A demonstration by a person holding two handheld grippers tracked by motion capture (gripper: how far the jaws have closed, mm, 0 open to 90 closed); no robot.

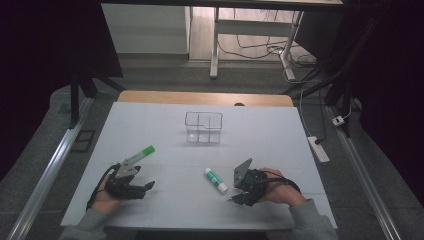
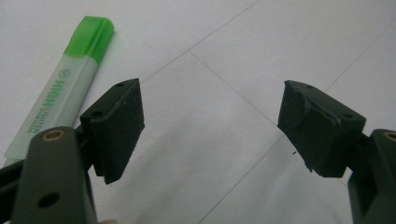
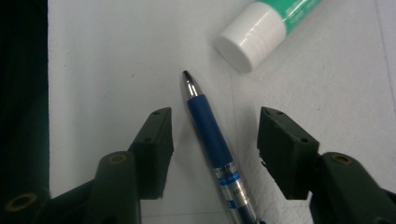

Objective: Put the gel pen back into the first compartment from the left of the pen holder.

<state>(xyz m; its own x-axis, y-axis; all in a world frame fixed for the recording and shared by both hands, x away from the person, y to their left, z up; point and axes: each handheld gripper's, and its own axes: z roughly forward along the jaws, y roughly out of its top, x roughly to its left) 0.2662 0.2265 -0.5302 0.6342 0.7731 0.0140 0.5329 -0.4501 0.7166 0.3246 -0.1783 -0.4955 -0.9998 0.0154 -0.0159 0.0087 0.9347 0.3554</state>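
Note:
A blue pen [image 3: 209, 126] with a silver tip lies on the white table sheet [image 1: 165, 125], between the jaws of my right gripper [image 3: 215, 137]. Those jaws stand open and their pads are apart from the pen on both sides. Just beyond the pen's tip lies a green and white glue stick [image 3: 261, 28], white cap nearest; it also shows beside the right gripper [image 1: 234, 196] as the glue stick [image 1: 215, 179]. My left gripper [image 2: 210, 121] is open with bare table between its jaws. A green-capped highlighter [image 2: 70, 88] lies just outside its left jaw, seen from above as the highlighter [image 1: 138, 156].
A clear, divided organiser box [image 1: 203, 127] stands at the middle of the table toward its far side. The table's near edge runs close behind both hands. Beyond the far edge are desk legs, cables and a power strip [image 1: 318, 149] on the floor.

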